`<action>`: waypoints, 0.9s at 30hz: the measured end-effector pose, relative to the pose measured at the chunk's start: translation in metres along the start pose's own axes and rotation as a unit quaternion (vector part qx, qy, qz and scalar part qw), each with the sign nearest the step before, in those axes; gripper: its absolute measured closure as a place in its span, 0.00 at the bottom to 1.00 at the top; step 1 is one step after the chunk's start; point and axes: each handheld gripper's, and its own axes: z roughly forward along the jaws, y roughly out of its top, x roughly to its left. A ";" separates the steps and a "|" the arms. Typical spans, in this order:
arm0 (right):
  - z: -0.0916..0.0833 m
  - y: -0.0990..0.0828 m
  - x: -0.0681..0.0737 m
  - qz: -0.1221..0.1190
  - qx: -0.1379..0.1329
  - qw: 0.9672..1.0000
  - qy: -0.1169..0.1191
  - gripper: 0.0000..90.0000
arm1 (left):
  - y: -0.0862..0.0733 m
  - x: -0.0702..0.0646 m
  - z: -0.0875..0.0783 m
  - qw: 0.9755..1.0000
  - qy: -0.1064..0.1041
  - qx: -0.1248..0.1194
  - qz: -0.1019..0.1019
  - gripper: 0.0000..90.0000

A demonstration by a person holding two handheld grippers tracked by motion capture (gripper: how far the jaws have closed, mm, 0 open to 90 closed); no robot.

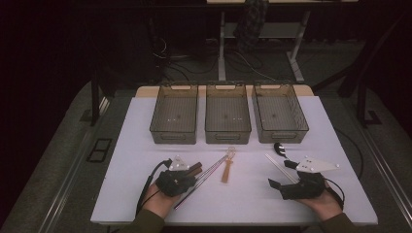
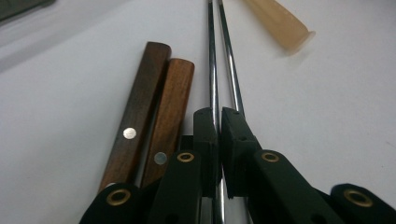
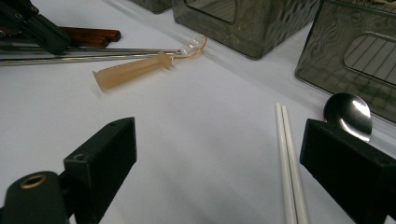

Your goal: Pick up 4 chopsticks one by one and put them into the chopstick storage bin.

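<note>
The left gripper (image 1: 190, 175) is closed on the metal chopsticks (image 2: 222, 65), whose long axis runs from its jaws toward 1 o'clock on the table (image 1: 145, 194), ending near the amber spoon (image 1: 227, 167). The right gripper (image 3: 219, 163) stands wide open and empty, with the white chopsticks (image 3: 288, 163) lying between its jaws. The left gripper view shows two wooden handles (image 2: 149, 112) just beside the metal pair at 9 o'clock, while the high view shows three bins (image 1: 228, 114) at 12 o'clock.

The right gripper (image 3: 215, 163) gapes wide over white chopsticks (image 3: 290, 163) — beside a metal spoon (image 3: 348, 114) (perhaps a ladle).
</note>
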 end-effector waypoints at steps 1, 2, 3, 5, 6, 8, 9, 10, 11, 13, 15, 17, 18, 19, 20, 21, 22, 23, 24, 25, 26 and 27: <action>0.000 0.000 0.000 0.000 0.000 1.000 0.000 0.12 | 0.001 0.001 -0.002 1.000 -0.003 -0.002 -0.003 0.94; 0.000 0.000 0.000 0.000 0.000 1.000 0.000 0.12 | 0.001 0.002 -0.003 1.000 -0.002 -0.003 -0.008 0.94; 0.000 0.000 0.000 0.000 0.000 1.000 0.000 0.12 | 0.001 0.002 -0.004 1.000 -0.003 -0.005 -0.008 0.94; 0.000 0.000 0.000 -0.001 0.000 1.000 0.000 0.12 | 0.002 0.002 -0.006 1.000 -0.007 -0.010 -0.007 0.94; 0.000 0.000 0.000 -0.001 0.000 1.000 -0.001 0.12 | 0.002 0.002 -0.007 1.000 -0.008 -0.012 -0.006 0.94; 0.000 0.000 0.000 -0.001 0.000 1.000 0.000 0.12 | 0.003 0.001 -0.009 1.000 -0.010 -0.015 -0.003 0.94; 0.000 0.000 0.000 -0.001 0.000 1.000 0.000 0.12 | 0.004 0.001 -0.010 1.000 -0.012 -0.016 -0.001 0.94; 0.000 0.000 0.000 -0.001 0.000 1.000 -0.001 0.12 | 0.005 0.001 -0.011 1.000 -0.015 -0.017 0.003 0.94; 0.000 0.000 -0.001 -0.001 -0.001 1.000 -0.001 0.12 | 0.005 0.001 -0.012 1.000 -0.019 -0.019 0.005 0.94; 0.000 0.000 0.000 0.000 -0.001 1.000 -0.001 0.12 | 0.006 0.002 -0.014 0.999 -0.024 -0.019 0.011 0.94; 0.000 0.000 0.000 0.000 -0.001 1.000 -0.001 0.12 | 0.007 0.004 -0.015 0.999 -0.028 -0.020 0.014 0.94; 0.000 0.000 0.000 0.001 0.000 1.000 0.000 0.12 | 0.008 0.005 -0.017 0.999 -0.033 -0.021 0.017 0.94; 0.000 0.000 0.000 -0.002 -0.001 1.000 0.001 0.12 | 0.008 0.006 -0.018 0.999 -0.034 -0.021 0.019 0.94; 0.001 0.000 0.000 -0.002 0.000 1.000 0.001 0.12 | 0.009 0.008 -0.019 0.999 -0.036 -0.023 0.020 0.94; 0.001 0.000 0.000 -0.003 0.000 1.000 0.002 0.12 | 0.009 0.009 -0.021 0.999 -0.038 -0.026 0.023 0.94; 0.001 0.000 0.000 -0.001 0.000 1.000 0.004 0.12 | 0.010 0.010 -0.022 0.999 -0.039 -0.027 0.026 0.94; 0.001 0.000 0.000 -0.001 -0.001 1.000 0.004 0.12 | 0.011 0.011 -0.023 0.998 -0.043 -0.029 0.032 0.94; 0.001 -0.001 0.000 -0.001 -0.001 1.000 0.004 0.12 | 0.011 0.012 -0.024 0.998 -0.045 -0.031 0.038 0.94; 0.001 -0.001 0.000 0.000 -0.001 1.000 0.004 0.12 | 0.012 0.014 -0.025 0.997 -0.050 -0.033 0.044 0.94; 0.001 -0.001 0.000 0.001 -0.002 1.000 0.005 0.12 | 0.012 0.015 -0.026 0.997 -0.056 -0.036 0.048 0.94; 0.001 -0.001 0.000 0.002 -0.002 1.000 0.005 0.12 | 0.013 0.016 -0.027 0.996 -0.059 -0.036 0.052 0.94; 0.001 -0.001 -0.001 0.003 -0.001 1.000 0.006 0.12 | 0.013 0.017 -0.028 0.996 -0.060 -0.036 0.053 0.94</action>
